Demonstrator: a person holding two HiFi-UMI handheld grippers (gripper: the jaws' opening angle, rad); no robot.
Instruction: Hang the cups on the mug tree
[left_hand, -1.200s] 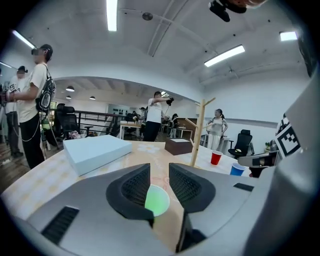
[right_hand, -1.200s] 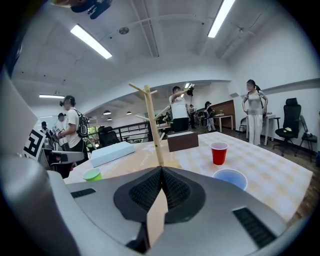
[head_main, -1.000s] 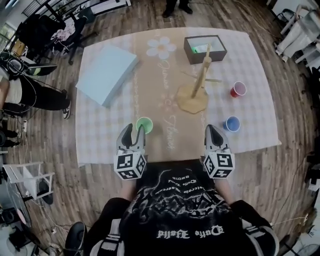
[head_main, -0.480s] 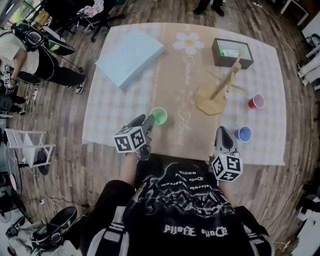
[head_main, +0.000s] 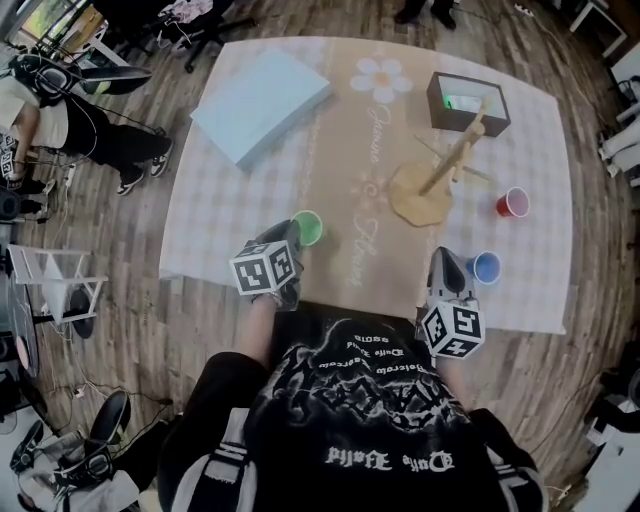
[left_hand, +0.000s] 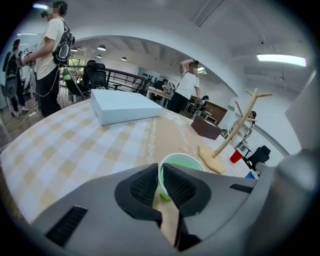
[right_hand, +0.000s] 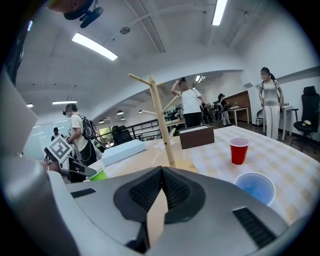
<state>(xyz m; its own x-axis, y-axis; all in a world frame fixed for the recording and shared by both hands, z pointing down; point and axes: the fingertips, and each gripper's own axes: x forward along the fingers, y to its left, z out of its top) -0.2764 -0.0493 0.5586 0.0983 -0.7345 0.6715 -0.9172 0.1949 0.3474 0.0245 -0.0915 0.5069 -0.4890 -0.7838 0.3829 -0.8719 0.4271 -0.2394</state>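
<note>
The left gripper (left_hand: 161, 174) has just been closing its jaws, and they now pinch the near wall of the green cup (head_main: 308, 226). The cup stands on the checked table (head_main: 225, 215), at the left edge of the tan runner (head_main: 352, 130). The right gripper (right_hand: 161, 172) hovers with its jaws pressed together on nothing, just beside the blue cup (head_main: 486, 267). The red cup (head_main: 512, 202) stands near the wooden mug tree (head_main: 440, 172). Cursive script runs along the runner below a white flower (head_main: 381, 77), too small for me to read.
</note>
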